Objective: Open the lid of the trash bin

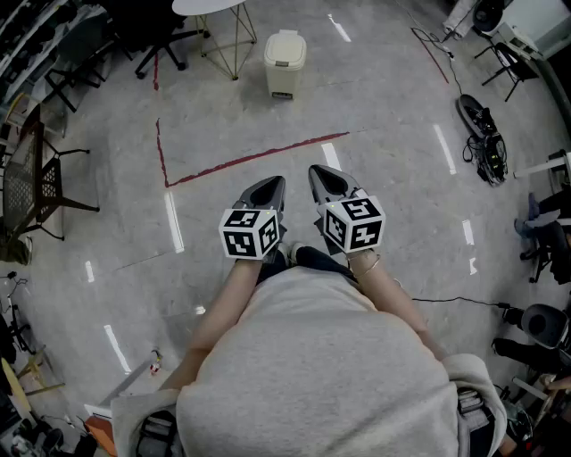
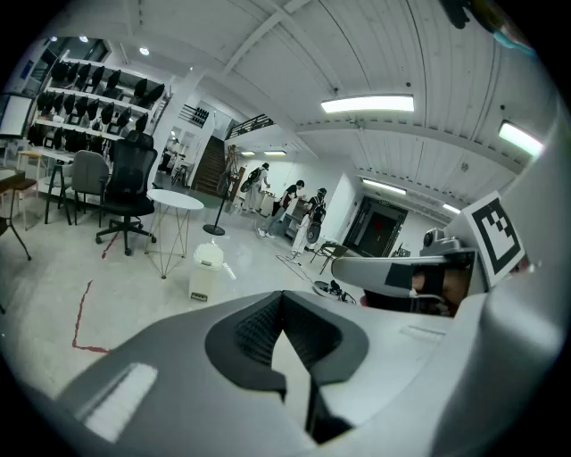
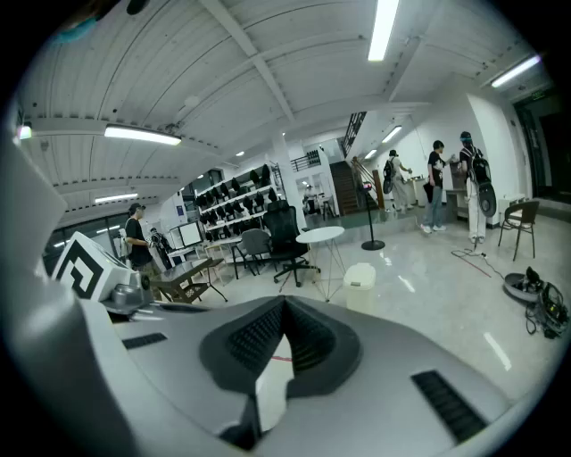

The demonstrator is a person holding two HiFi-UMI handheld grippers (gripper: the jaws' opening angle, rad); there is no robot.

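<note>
A cream trash bin (image 1: 285,62) stands on the floor well ahead, its lid down; it also shows in the left gripper view (image 2: 206,272) and the right gripper view (image 3: 360,287). Both grippers are held side by side at waist height, far short of the bin. My left gripper (image 1: 273,186) has its jaws closed tip to tip with nothing between them (image 2: 284,299). My right gripper (image 1: 321,175) is likewise shut and empty (image 3: 285,303). Each gripper's marker cube shows at the edge of the other's view.
A round white table (image 1: 210,7) on wire legs and a black office chair (image 1: 161,36) stand just left of the bin. Red tape (image 1: 250,159) crosses the floor between me and the bin. Cables and a scooter (image 1: 482,134) lie at right; dark chairs (image 1: 36,178) at left.
</note>
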